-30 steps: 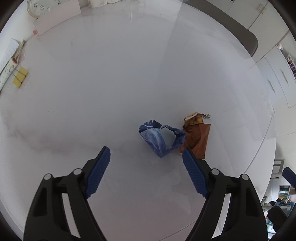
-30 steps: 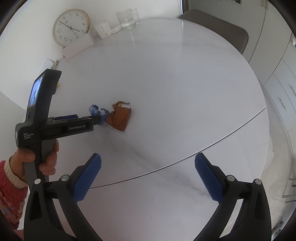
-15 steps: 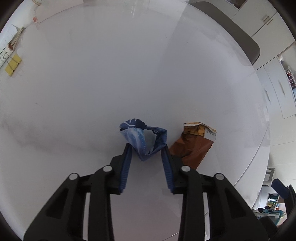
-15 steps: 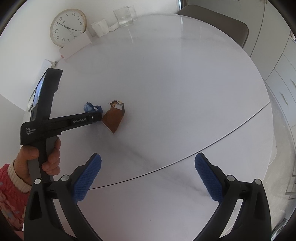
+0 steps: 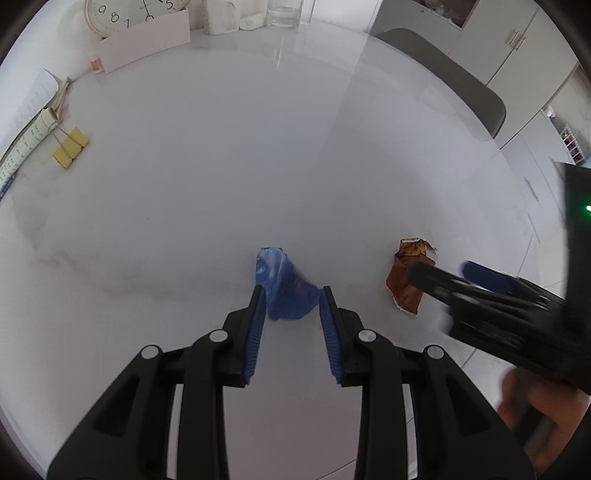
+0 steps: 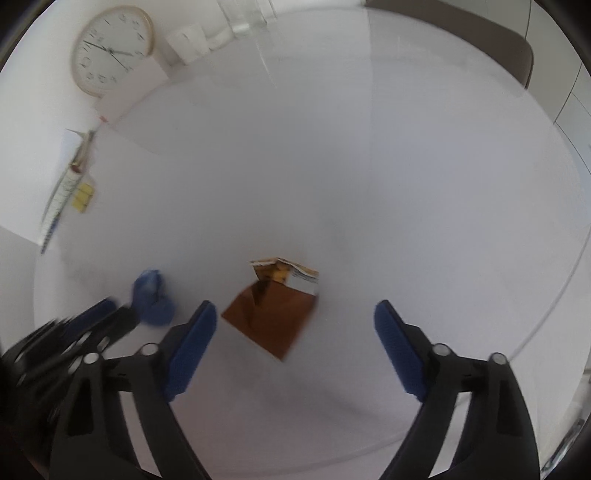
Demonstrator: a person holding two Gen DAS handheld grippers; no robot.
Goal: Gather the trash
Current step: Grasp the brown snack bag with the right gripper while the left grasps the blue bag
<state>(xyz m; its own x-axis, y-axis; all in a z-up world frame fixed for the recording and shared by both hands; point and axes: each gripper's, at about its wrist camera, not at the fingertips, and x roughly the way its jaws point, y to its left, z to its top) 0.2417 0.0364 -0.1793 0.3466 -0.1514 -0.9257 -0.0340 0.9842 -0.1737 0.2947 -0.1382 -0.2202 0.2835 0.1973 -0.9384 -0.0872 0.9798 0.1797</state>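
Observation:
A crumpled blue wrapper (image 5: 275,269) is pinched between the blue pads of my left gripper (image 5: 292,289), which is shut on it just above the white table (image 5: 258,166). A brown snack wrapper (image 6: 273,317) with a torn yellow top lies flat on the table. My right gripper (image 6: 295,306) hangs over it with jaws closing. The wrapper sits between and just ahead of the pads, which do not touch it. In the left wrist view the brown wrapper (image 5: 406,291) lies to the right, with the right gripper (image 5: 443,273) partly over it. The right wrist view is blurred.
At the table's far edge stand a wall clock (image 5: 122,14), a white card (image 5: 144,40), a glass (image 5: 284,11) and paper rolls. A notebook (image 5: 26,136) and yellow clips (image 5: 70,147) lie at the left. A grey chair (image 5: 443,74) and cabinets stand beyond.
My left gripper closed on the blue wrapper and carried it left, away from the brown one. My right gripper dropped toward the brown wrapper and its jaws narrowed.

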